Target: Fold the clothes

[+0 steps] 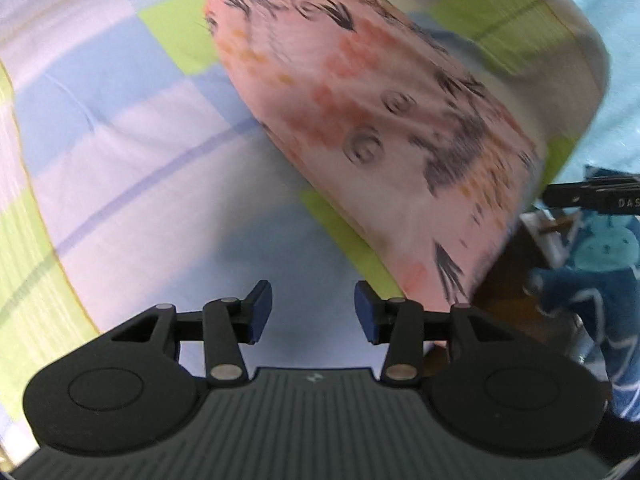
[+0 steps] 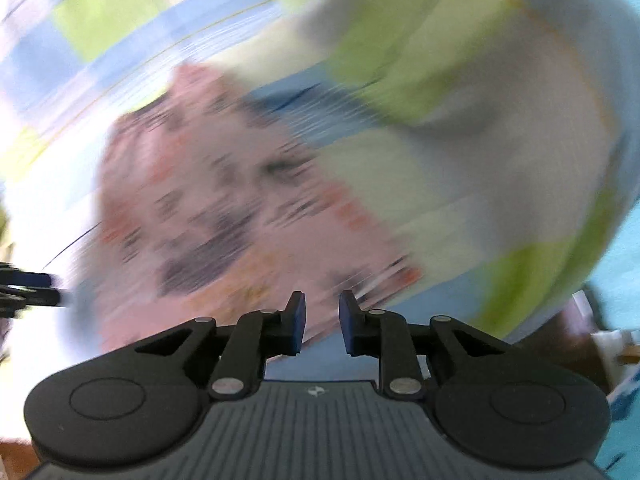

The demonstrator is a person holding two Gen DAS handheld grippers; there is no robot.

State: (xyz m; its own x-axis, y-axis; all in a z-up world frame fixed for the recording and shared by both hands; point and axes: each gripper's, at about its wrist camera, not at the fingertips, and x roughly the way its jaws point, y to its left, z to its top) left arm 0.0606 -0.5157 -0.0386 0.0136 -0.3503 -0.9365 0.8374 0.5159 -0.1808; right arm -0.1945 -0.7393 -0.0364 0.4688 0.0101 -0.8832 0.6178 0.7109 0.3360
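A pink patterned garment [image 1: 372, 120] lies folded on a checked bedsheet [image 1: 120, 140] of blue, green and white. My left gripper [image 1: 314, 312] is open and empty, above the sheet just left of the garment's near edge. In the right wrist view, blurred by motion, the same garment [image 2: 224, 200] lies ahead and to the left. My right gripper [image 2: 322, 322] is partly open and empty, over the garment's near edge. The right gripper's tip also shows at the right edge of the left wrist view [image 1: 592, 194].
The bed's edge runs down the right side [image 1: 576, 92], with a light blue floor [image 1: 624, 60] beyond. A blue patterned cloth [image 1: 592, 288] and a dark object lie off the bed at lower right. The left gripper shows at the left edge of the right wrist view [image 2: 24, 292].
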